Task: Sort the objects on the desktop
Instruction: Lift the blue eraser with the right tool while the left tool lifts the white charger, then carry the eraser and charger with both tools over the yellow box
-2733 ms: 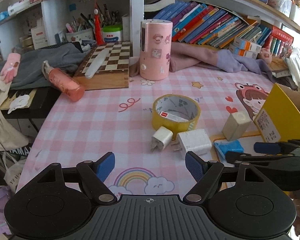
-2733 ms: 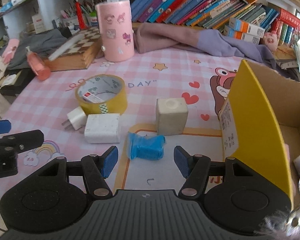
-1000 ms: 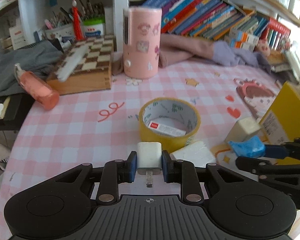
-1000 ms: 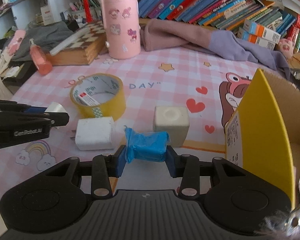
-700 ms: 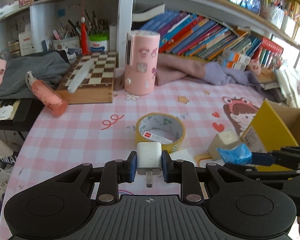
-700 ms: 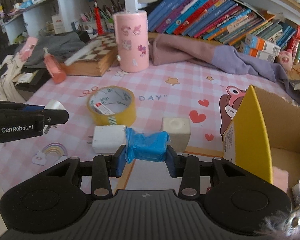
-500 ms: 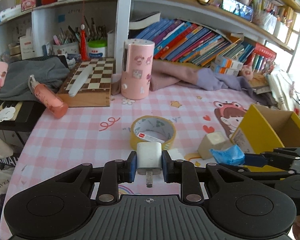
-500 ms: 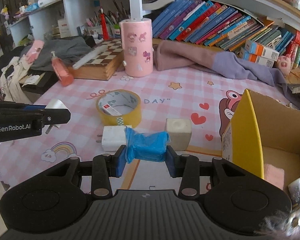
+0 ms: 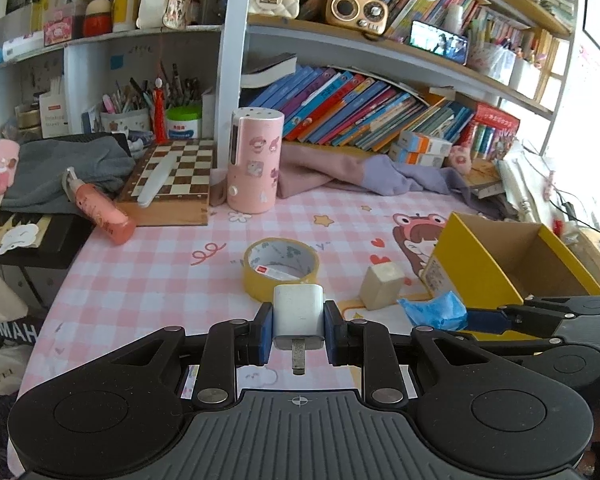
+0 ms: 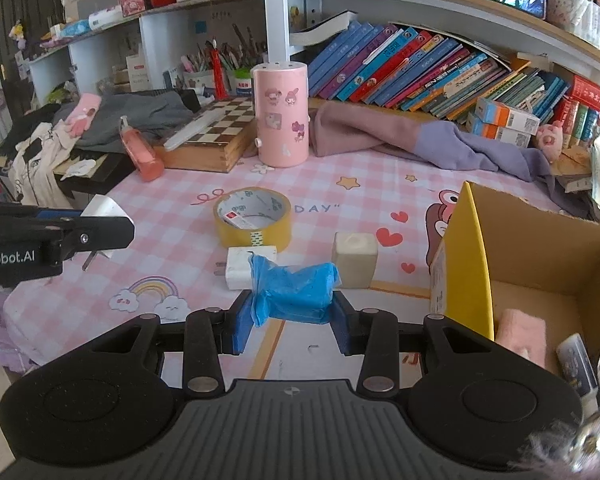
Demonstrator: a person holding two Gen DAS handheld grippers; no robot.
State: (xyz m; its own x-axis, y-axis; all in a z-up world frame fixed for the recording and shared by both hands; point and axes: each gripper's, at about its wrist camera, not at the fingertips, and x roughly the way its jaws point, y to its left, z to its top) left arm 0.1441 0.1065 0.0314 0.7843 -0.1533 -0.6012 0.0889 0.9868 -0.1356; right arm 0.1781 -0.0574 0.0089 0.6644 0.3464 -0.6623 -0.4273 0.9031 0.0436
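While both claws are raised above the pink checked tablecloth (image 9: 148, 276), each is seen clenched on one object. The left gripper (image 9: 298, 328) is closed on a white USB wall charger (image 9: 299, 314), which is pinched at its sides by the blue pads, its metal prong pointing back toward the camera. The right gripper (image 10: 292, 318) is clamped on a crumpled blue wrapped packet (image 10: 294, 290), squeezed between its blue pads and held clear of the cloth. In the right wrist view, a second white charger (image 10: 240, 266) lies on the cloth just beyond the packet at 11 o'clock, touching the roll of yellow packing tape (image 10: 253, 222). A cream cube (image 10: 355, 254) stands at 1 o'clock. The yellow-sided cardboard box (image 10: 466, 264) stands open at 3 o'clock, with a pink block (image 10: 522, 334) lying inside.
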